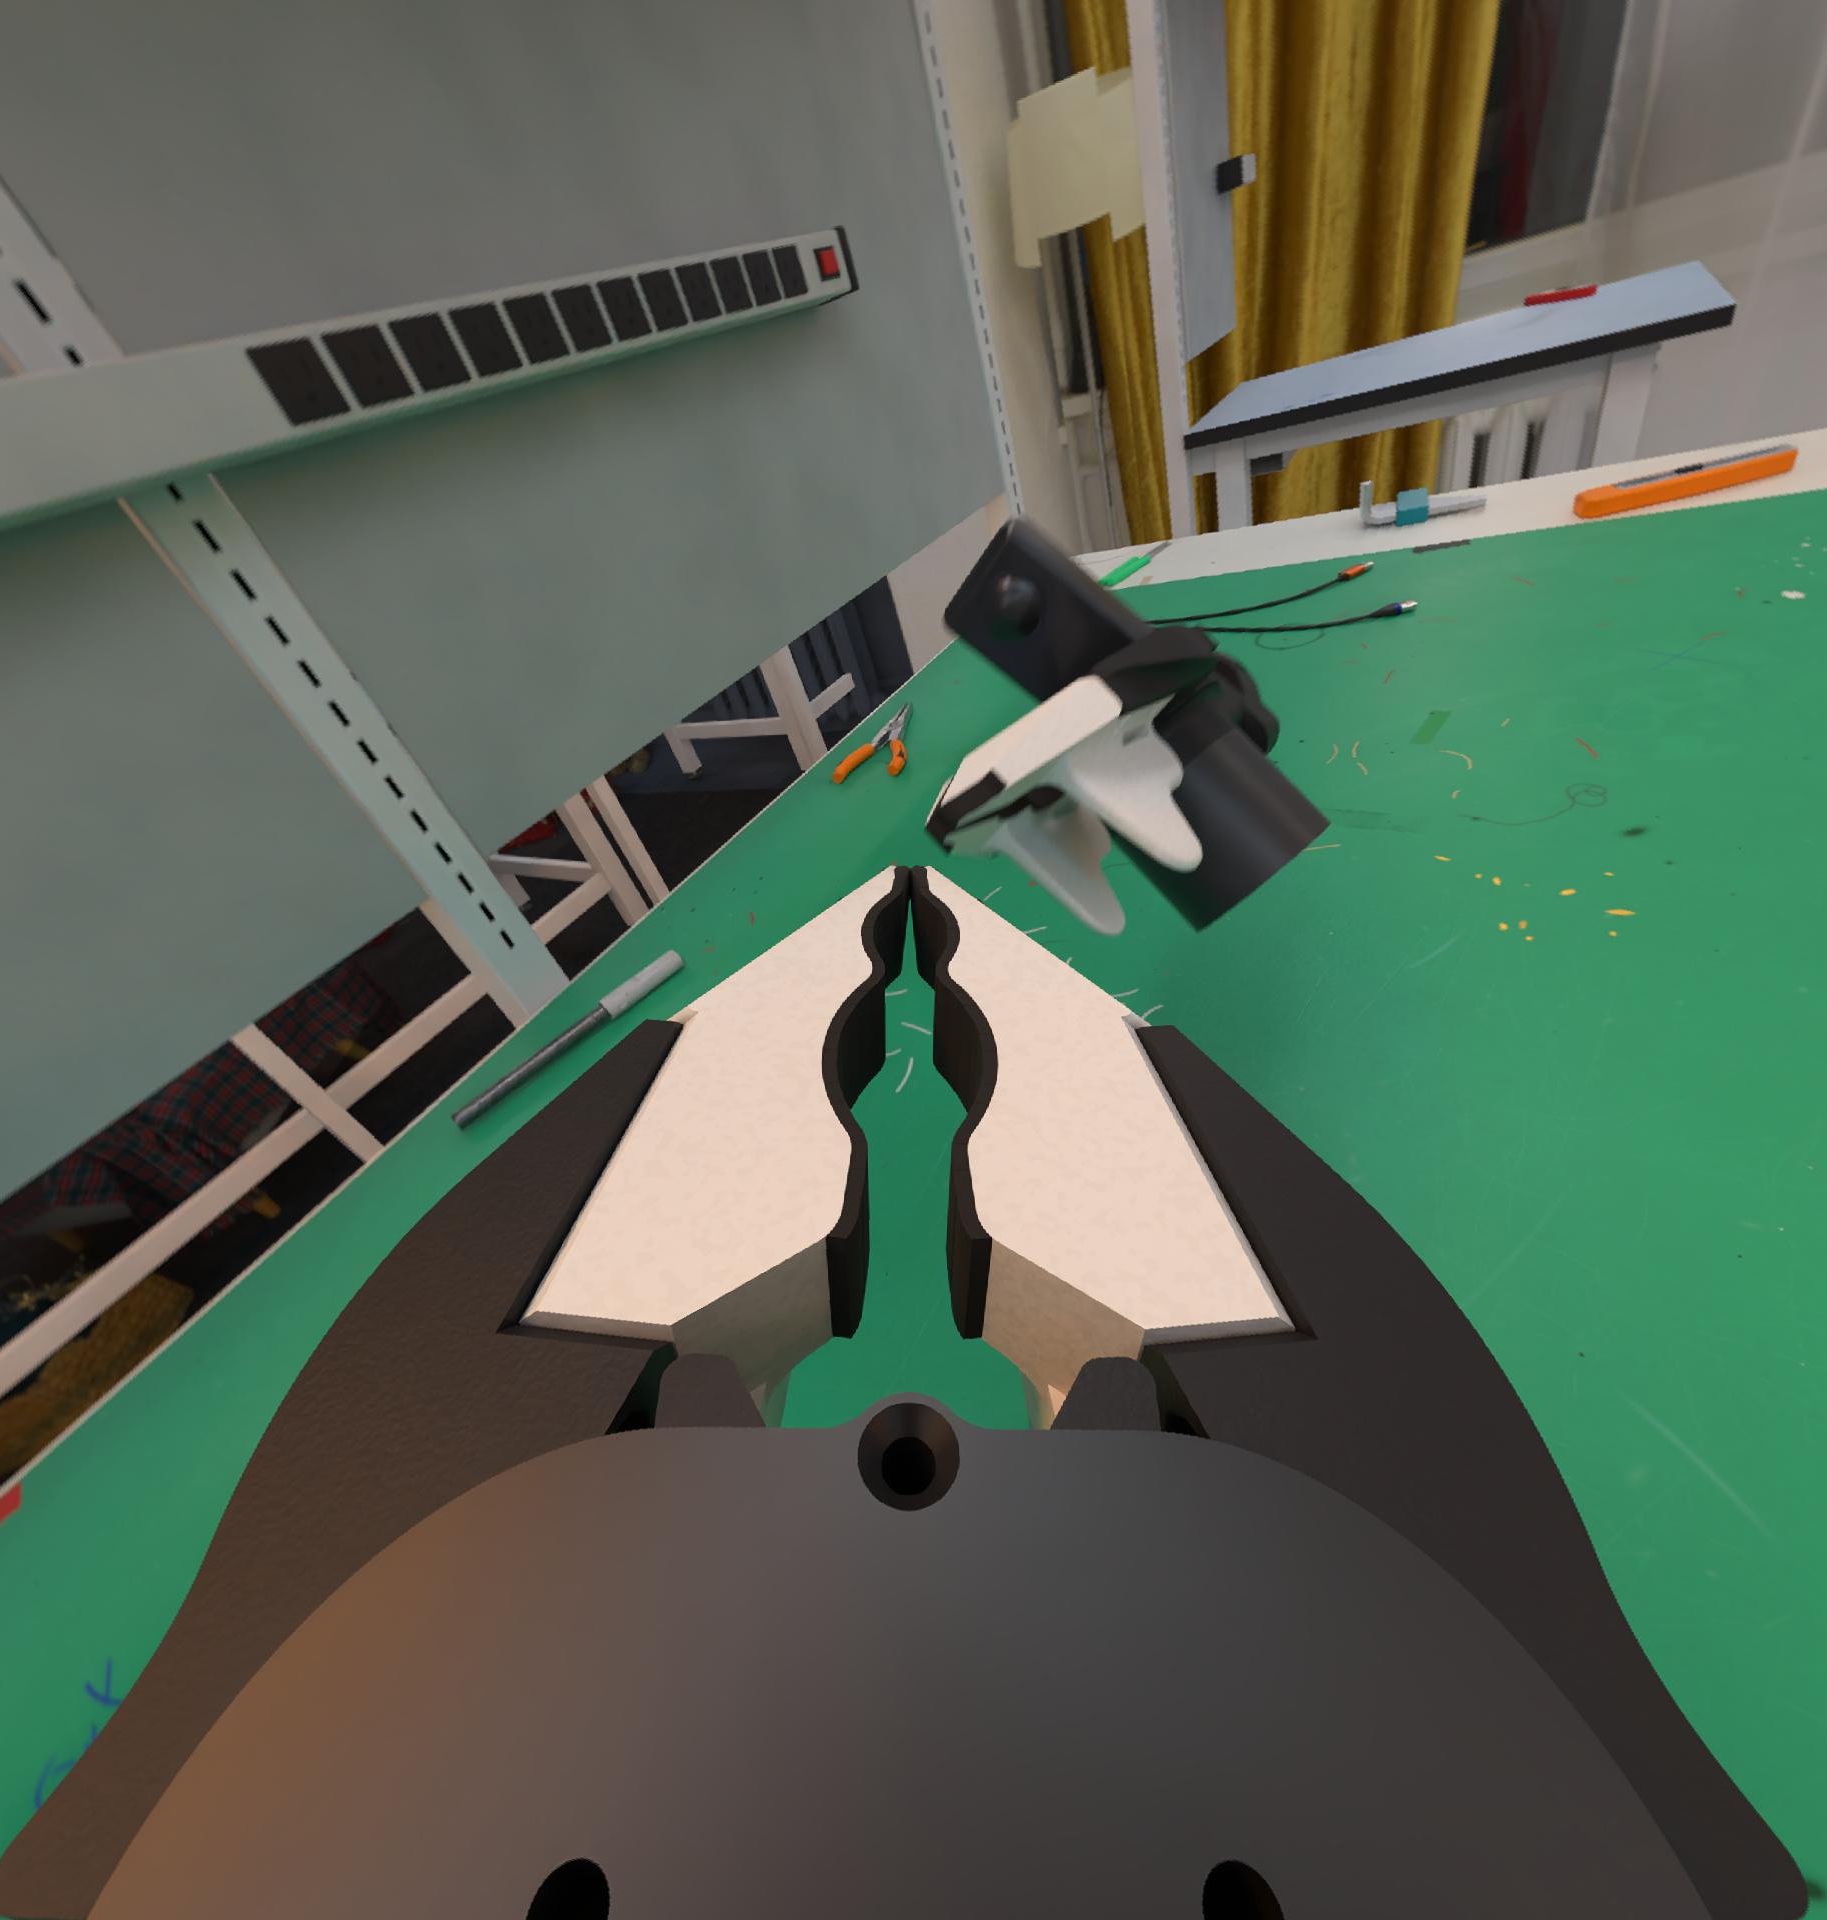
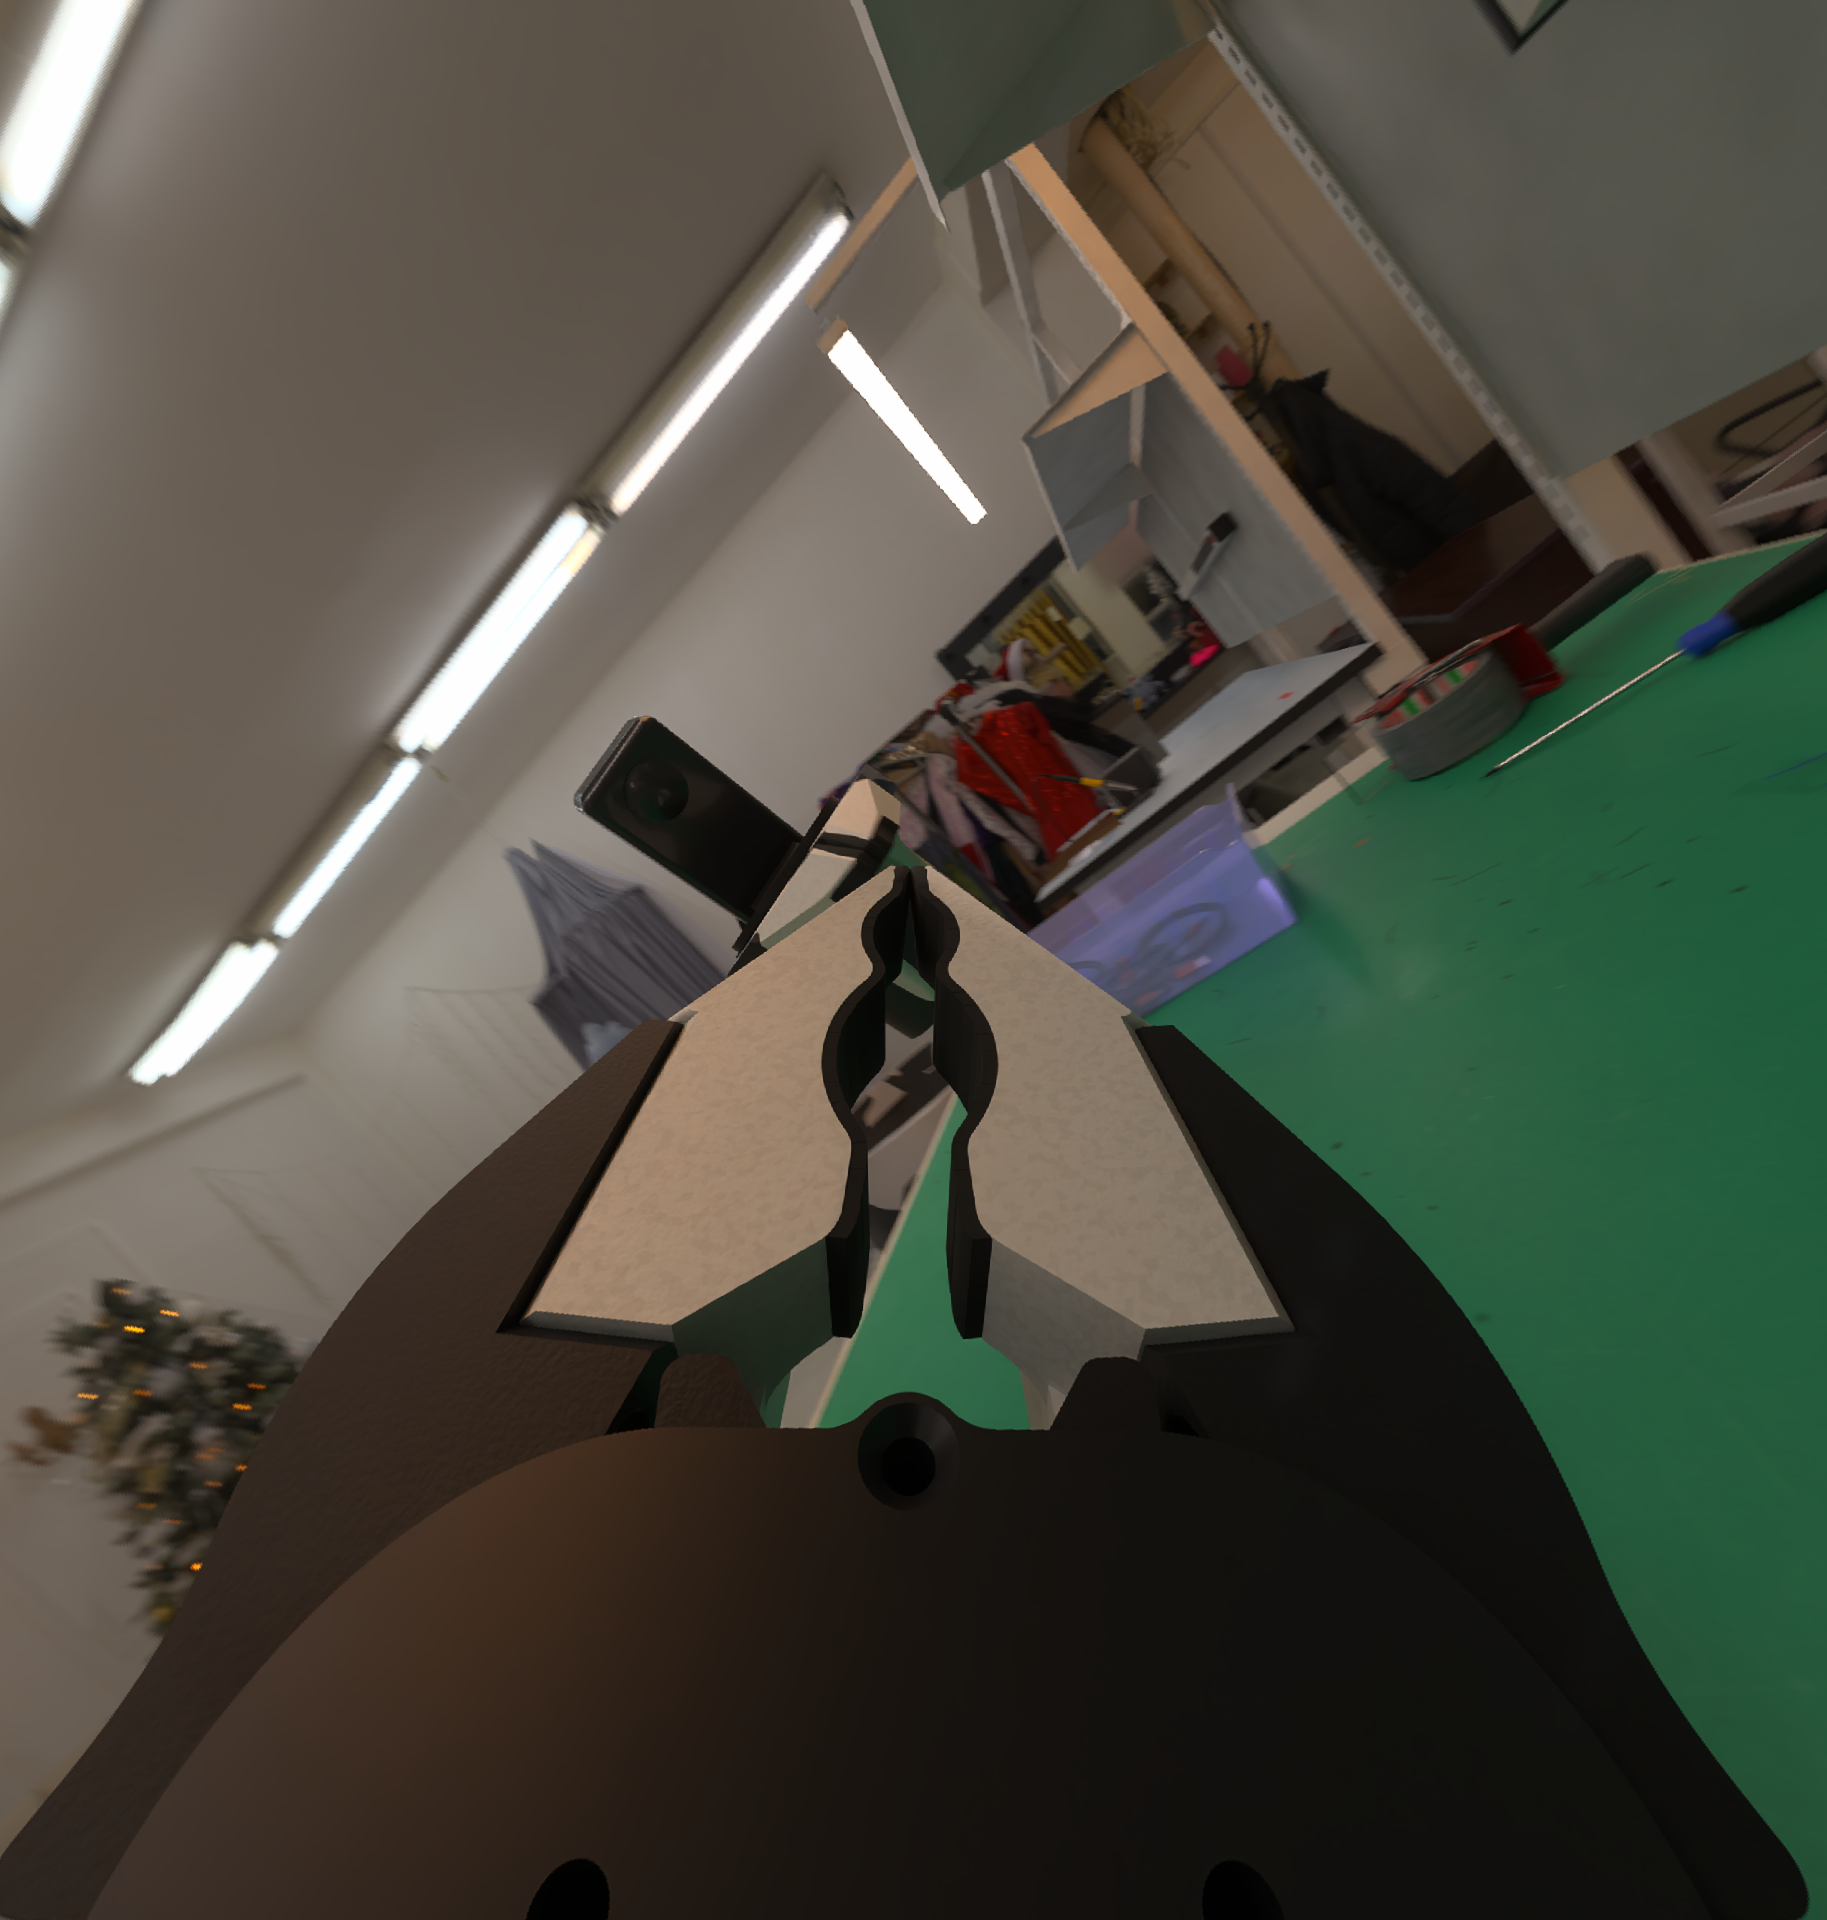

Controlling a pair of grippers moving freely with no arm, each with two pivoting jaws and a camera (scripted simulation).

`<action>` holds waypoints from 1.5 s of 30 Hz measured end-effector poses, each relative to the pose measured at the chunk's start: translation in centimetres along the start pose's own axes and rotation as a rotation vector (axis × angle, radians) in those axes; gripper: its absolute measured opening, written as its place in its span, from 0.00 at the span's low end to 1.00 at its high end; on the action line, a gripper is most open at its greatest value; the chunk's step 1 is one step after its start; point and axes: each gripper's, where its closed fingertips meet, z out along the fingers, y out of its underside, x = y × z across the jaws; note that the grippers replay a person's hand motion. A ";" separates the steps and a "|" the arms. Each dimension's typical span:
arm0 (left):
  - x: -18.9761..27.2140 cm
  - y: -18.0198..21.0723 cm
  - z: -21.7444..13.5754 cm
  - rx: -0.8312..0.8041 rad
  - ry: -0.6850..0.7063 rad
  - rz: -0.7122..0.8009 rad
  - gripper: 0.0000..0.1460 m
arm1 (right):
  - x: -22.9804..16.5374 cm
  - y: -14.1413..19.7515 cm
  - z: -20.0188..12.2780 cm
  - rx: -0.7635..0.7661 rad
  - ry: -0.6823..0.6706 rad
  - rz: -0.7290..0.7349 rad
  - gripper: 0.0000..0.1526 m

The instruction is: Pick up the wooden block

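Here, neither view is showing the block; both the left tool point(image 1: 910, 883) and right tool point(image 2: 910, 883) are hovering pinched together, empty, over the green worktop point(image 1: 1511, 1143).

On the green-matted counter point(image 1: 1511, 1039), the orange-handled pliers point(image 1: 873, 750) lie near the back edge, with the grey marker pen point(image 1: 566, 1037) further left along that edge. The orange utility knife point(image 1: 1683, 480) lies at the far right corner, behind two thin black cables point(image 1: 1293, 613).
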 end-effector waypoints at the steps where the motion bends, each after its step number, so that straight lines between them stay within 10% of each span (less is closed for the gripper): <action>1: -0.2 0.3 -0.1 -0.003 -0.007 -0.016 0.00 | -0.1 -0.3 -0.3 -0.007 0.020 -0.038 0.00; 28: -3.2 1.1 -4.6 -0.043 -0.105 -0.141 0.00 | -2.0 -1.2 -1.4 -0.062 0.152 -0.375 0.00; 45: 5.9 21.1 -19.5 -1.108 0.217 -0.147 0.26 | -3.6 -7.6 -7.8 -0.158 0.533 -0.884 0.20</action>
